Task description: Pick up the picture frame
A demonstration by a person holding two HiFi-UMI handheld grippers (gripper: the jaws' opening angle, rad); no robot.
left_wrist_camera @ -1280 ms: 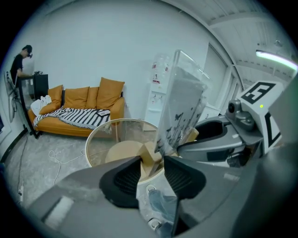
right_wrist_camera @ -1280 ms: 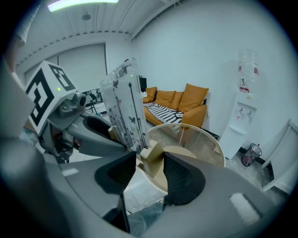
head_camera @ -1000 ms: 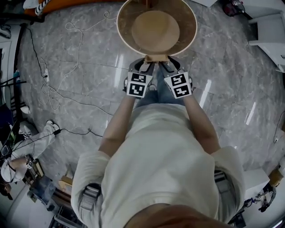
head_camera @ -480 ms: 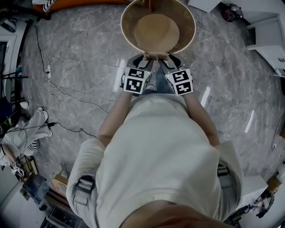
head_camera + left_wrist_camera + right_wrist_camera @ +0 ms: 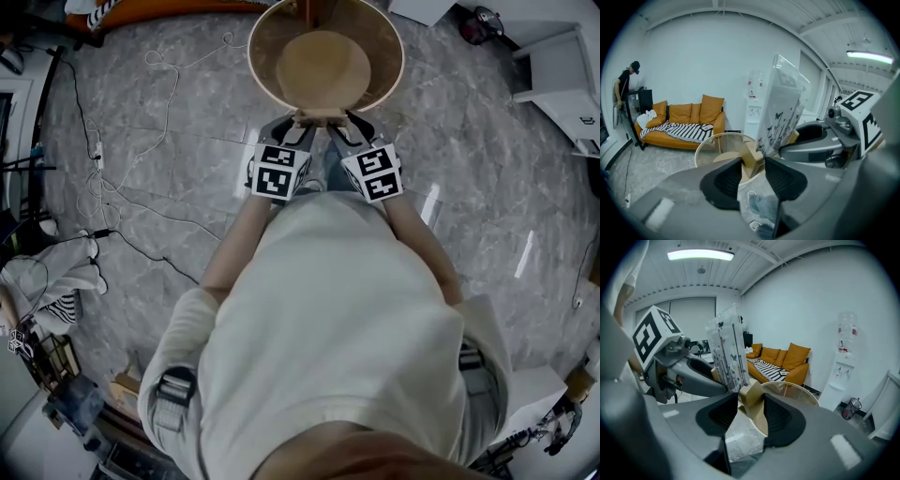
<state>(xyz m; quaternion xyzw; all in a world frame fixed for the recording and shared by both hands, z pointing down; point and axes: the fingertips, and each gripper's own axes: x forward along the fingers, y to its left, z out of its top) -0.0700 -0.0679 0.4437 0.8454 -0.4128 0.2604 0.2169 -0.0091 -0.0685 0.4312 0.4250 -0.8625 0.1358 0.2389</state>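
Picture frame [image 5: 780, 108], one: clear panel printed with butterflies, upright in a pale wooden base [image 5: 752, 397]. Held in front of the person at the near rim of the round table [image 5: 267, 80], between both tools.

Left gripper [image 5: 298, 129], one: pads pinching one end of the wooden base, panel rising just beyond the jaws.

Right gripper [image 5: 349, 127], one: pads clamped on the other end of the same base, from the opposite side; wide-set only because of the block's thickness.

Marker cubes, two: one on each gripper, left [image 5: 277, 173] and right [image 5: 375, 173].

Progress, judged: grasp made by both tools; base appears clear of the tabletop, so the pick-up looks all but complete. Left to do, at most: keeping the panel upright and carrying it clear of the rim.

Surroundings: orange sofa [image 5: 684, 124], one, with a striped throw; water dispenser [image 5: 754, 103], one; ceiling light [image 5: 701, 255], one; loose cables [image 5: 141, 141] on the marbled floor, number not countable; second person [image 5: 623, 84], one, by the far wall.
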